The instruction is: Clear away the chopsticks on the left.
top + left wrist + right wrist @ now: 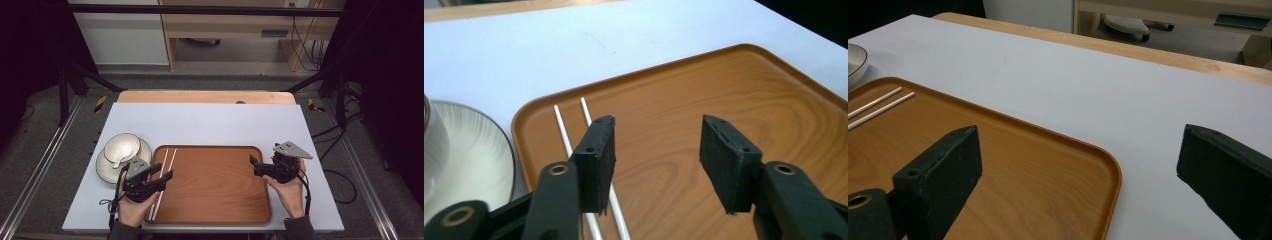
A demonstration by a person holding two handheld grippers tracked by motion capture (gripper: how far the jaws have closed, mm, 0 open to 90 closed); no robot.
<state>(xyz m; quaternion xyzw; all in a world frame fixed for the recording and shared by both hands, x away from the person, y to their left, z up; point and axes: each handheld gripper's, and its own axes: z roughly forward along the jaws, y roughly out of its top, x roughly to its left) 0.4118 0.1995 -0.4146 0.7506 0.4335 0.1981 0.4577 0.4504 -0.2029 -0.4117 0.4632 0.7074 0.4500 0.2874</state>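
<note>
Hand-held gripper on the left (165, 178) hangs over the left edge of the tray (215, 220), its jaws parted with nothing between them; in the left gripper view the two white chopsticks (586, 117) lie flat on the tray just below and beside its left jaw, untouched by either pad. The chopsticks run side by side along the tray's left side, so that part of the work looks done: they are set down and released. The right hand-held gripper (253, 162) sits at the tray's right edge, jaws wide apart and empty, with bare tray and bench (210, 125) ahead of it. Left of the tray, on the bench, a bowl (121, 146) with a spoon (120, 159) in it stands on a plate (106, 169), all well apart from both grippers. Judging by the layout, what likely remains is moving the bowl, spoon and plate onto the tray, whose middle and right parts are unoccupied.
</note>
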